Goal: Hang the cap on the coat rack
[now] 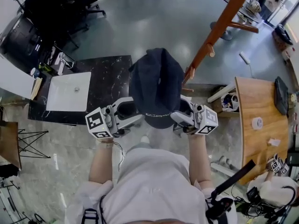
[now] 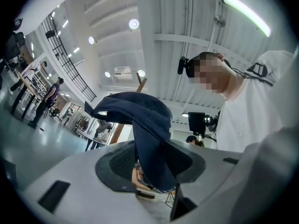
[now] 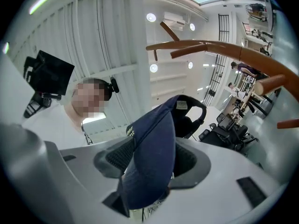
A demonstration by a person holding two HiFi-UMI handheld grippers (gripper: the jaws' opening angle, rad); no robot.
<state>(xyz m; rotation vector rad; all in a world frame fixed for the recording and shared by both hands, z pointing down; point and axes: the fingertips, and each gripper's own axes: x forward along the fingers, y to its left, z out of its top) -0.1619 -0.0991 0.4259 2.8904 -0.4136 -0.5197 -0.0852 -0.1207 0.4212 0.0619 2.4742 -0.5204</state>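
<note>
A dark navy cap [image 1: 156,85] is held up in front of me by both grippers. My left gripper [image 1: 128,110] is shut on its left edge and my right gripper [image 1: 183,109] on its right edge. In the left gripper view the cap's fabric [image 2: 147,129] runs down between the jaws of the left gripper [image 2: 152,169]. In the right gripper view the cap [image 3: 154,157] is pinched the same way by the right gripper [image 3: 149,169]. The wooden coat rack [image 1: 219,27] slants up just right of the cap, with a peg [image 1: 189,73] close to the cap's right side. Its curved arms [image 3: 224,50] pass overhead.
A black marble counter with a white sink [image 1: 70,91] lies at the left. A wooden table [image 1: 257,120] stands at the right, with black office chairs [image 1: 70,3] at the far left. Another person [image 1: 275,185] is at the lower right.
</note>
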